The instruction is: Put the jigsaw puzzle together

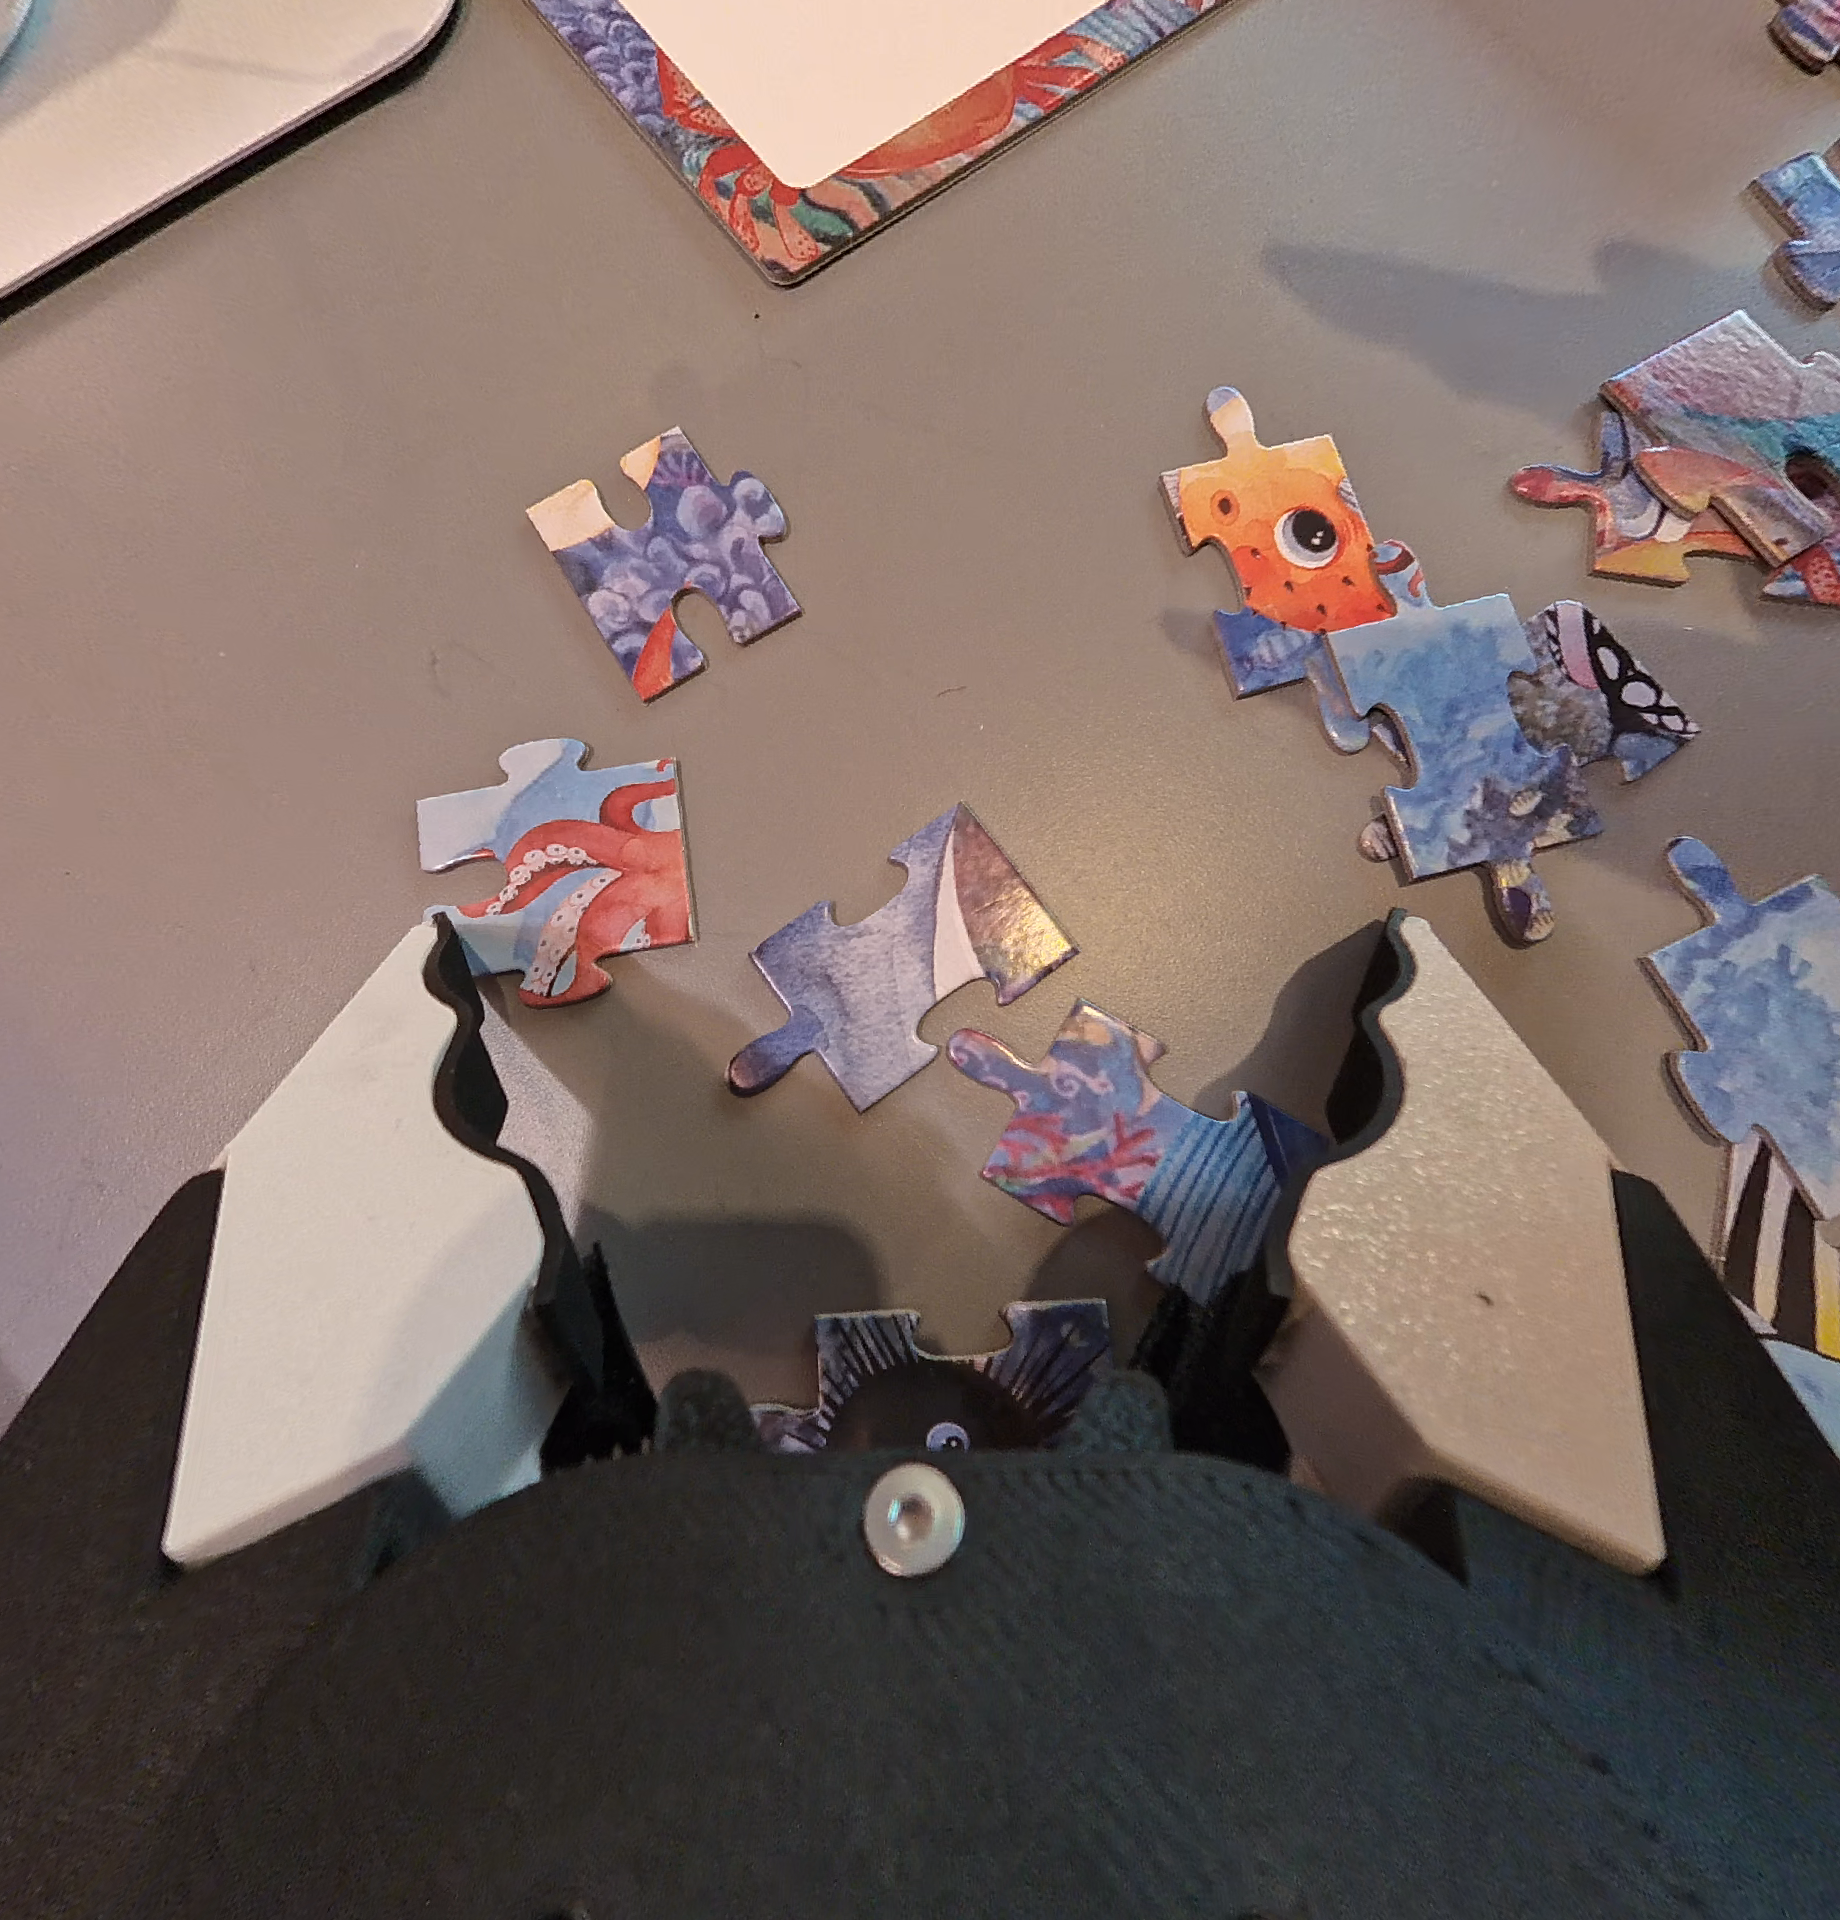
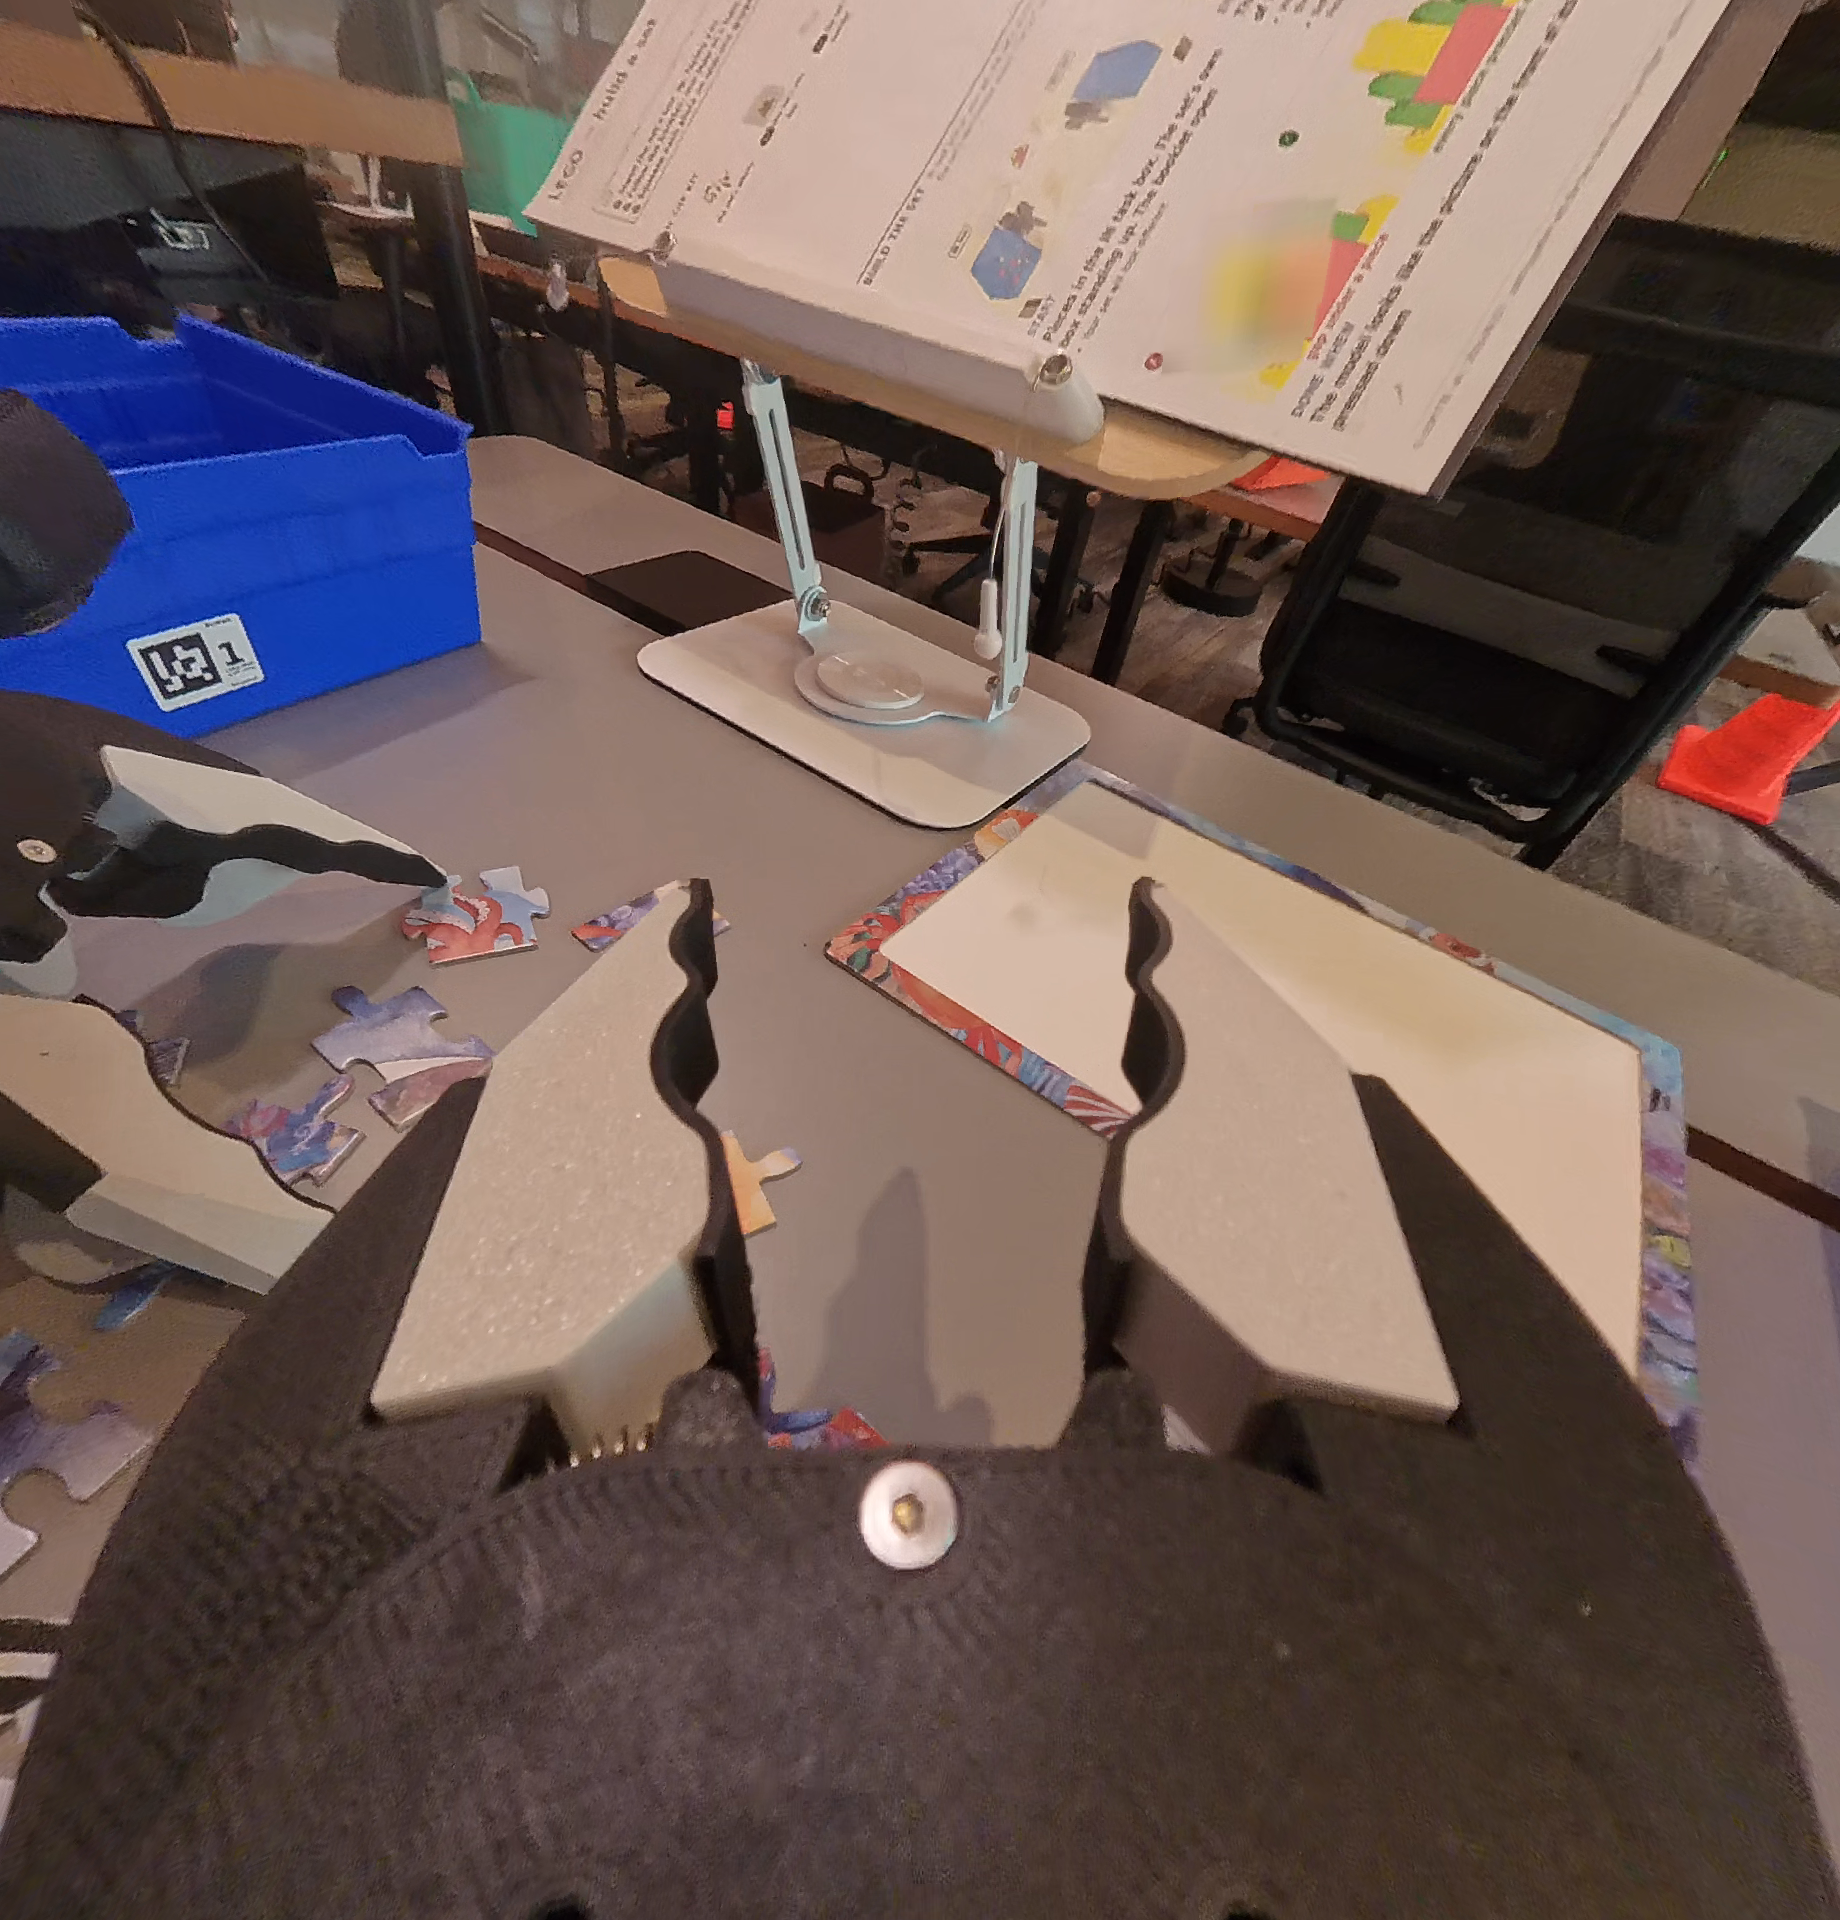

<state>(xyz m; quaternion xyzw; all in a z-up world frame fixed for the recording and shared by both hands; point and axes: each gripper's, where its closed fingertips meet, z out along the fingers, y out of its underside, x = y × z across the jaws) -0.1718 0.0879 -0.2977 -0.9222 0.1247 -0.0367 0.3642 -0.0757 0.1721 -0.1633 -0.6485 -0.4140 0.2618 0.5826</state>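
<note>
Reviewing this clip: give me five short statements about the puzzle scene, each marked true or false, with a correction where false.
1. The left hand-held gripper is open above loose pieces. True.
2. The cardboard puzzle frame with the sea-pattern border already holds several pieces. False: its white inside is bare.
3. The right hand-held gripper grips a piece. False: it is open and empty.
4. The orange fish-eye puzzle piece is partly overlapped by a blue piece. True.
5. The blue plastic bin stands on the floor. False: it stands on the grey table.
</note>
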